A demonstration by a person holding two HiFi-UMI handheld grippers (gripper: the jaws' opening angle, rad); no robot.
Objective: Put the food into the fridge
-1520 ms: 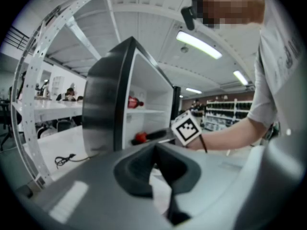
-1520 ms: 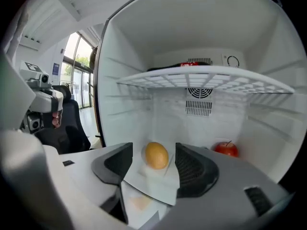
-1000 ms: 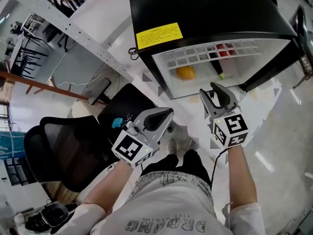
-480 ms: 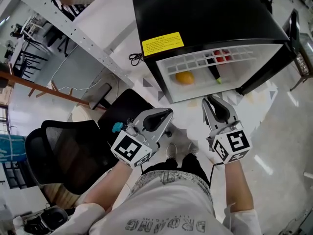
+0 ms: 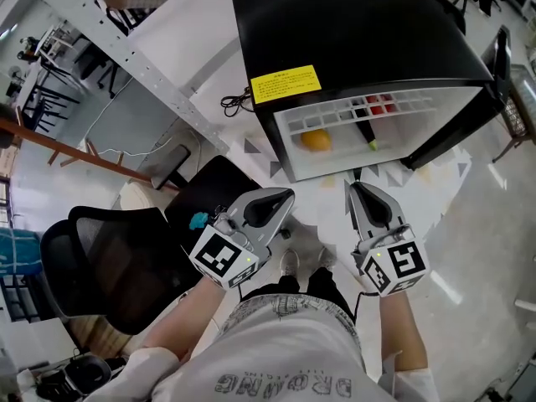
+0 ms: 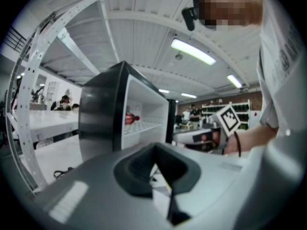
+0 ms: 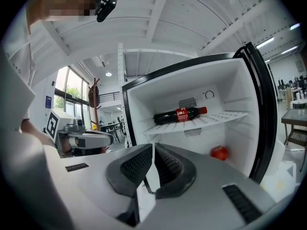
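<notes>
The black fridge [image 5: 352, 32] stands open in front of me, its door [image 5: 499, 57] swung to the right. Inside, a cola bottle [image 7: 180, 115] lies on the white wire shelf, a red apple [image 7: 219, 152] sits on the floor below it, and an orange [image 5: 316, 139] rests at the left. My right gripper [image 5: 356, 188] hovers just outside the opening; its jaws are closing, nearly together, with nothing between them [image 7: 153, 147]. My left gripper [image 5: 280, 198] hangs beside it at the left, shut and empty [image 6: 154, 164].
A black mesh office chair [image 5: 117, 258] stands at my left, with a dark seat [image 5: 209, 182] just ahead of it. A perforated metal rack [image 5: 126, 57] runs across the far left. A cable [image 5: 239, 99] lies beside the fridge. My feet [image 5: 289, 262] are right below the grippers.
My right gripper has drawn back from the fridge opening toward my body, and its jaws have gone from wide apart to almost together. The left gripper has hardly moved.
</notes>
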